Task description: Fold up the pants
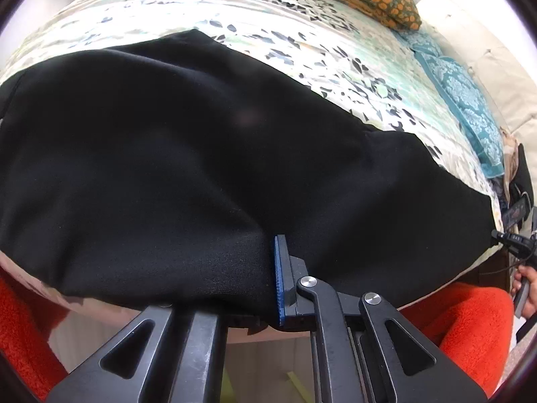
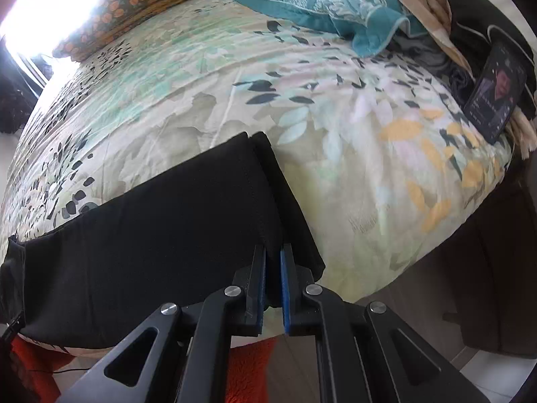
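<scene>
1. Pants (image 1: 167, 154), seen from the left wrist camera: black and soft, they lie spread across the near part of the bed (image 1: 302, 43), over its leaf-print cover, and reach from the left edge of the view to the near right.
2. The left hand-held gripper (image 1: 272, 278) is clenched on a fold of the pants at their near edge, above the edge of the bed. Only its right finger with the blue pad shows; the left one is buried under the cloth.
3. The fabric looks like a light knit: limp, no stiffness, likely to sag and drag wherever it is not held. I judge hems, waistband and doubled edges the best places to take hold, since a single layer would slip or bunch.
4. The black swallows detail, so seams, the waistband and how many layers lie stacked are hard to make out here. At the far right, another hand and dark gear are cut off by the frame.
5. From the right wrist camera, the pants (image 2: 167, 221) end in a straight doubled edge near the middle of the view, with bare bed (image 2: 352, 168) cover to the right.
6. The right hand-held gripper (image 2: 273, 288) is clamped on that edge at its near end; dark cloth sits between the blue pads.
7. The left end of the pants runs out of view. A phone (image 2: 496, 100) leans at the far right, its screen too small to read.
</scene>
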